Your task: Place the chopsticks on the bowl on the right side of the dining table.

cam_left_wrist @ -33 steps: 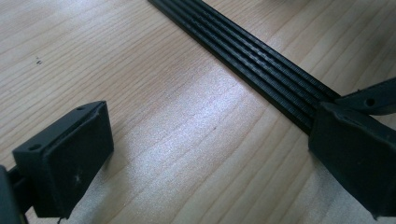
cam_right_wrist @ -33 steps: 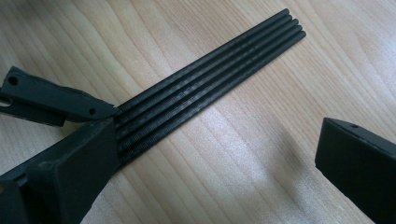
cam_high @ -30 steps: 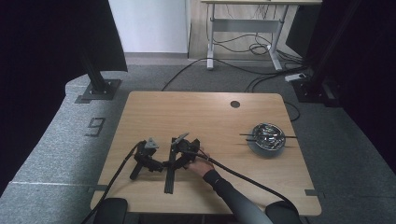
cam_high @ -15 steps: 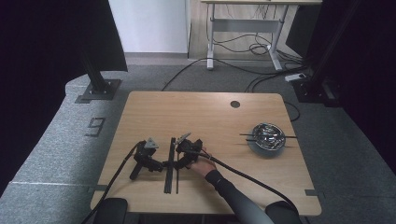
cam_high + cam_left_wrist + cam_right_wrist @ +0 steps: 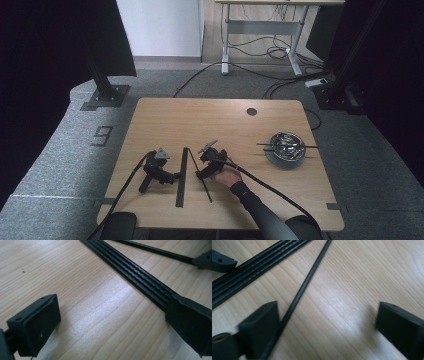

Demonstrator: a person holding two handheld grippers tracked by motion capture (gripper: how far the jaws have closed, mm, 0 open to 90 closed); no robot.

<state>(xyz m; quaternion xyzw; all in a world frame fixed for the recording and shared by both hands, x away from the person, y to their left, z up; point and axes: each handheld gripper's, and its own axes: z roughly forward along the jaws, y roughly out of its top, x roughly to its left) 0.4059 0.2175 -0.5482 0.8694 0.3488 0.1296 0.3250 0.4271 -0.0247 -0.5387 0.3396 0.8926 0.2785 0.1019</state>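
Note:
A flat black ribbed strip (image 5: 180, 177) lies lengthwise on the wooden table (image 5: 200, 120). A thin black rod (image 5: 200, 176) slants away from it to the right. My left gripper (image 5: 171, 176) rests on the table just left of the strip, with no hand on it. In the left gripper view it (image 5: 112, 325) is open, and the strip (image 5: 130, 275) runs under its right pad (image 5: 190, 322). A hand holds my right gripper (image 5: 201, 173) over the rod. It (image 5: 329, 325) is open, and the rod (image 5: 304, 285) passes close along its left pad (image 5: 259, 327).
A metal bowl (image 5: 286, 146) with black sticks laid across it sits at the table's right. A round cable hole (image 5: 251, 111) is near the far edge. Cables trail from both grippers toward the near edge.
The right gripper and its hand have shifted a little to the right. The thin rod now lies angled apart from the strip. The left gripper has not moved.

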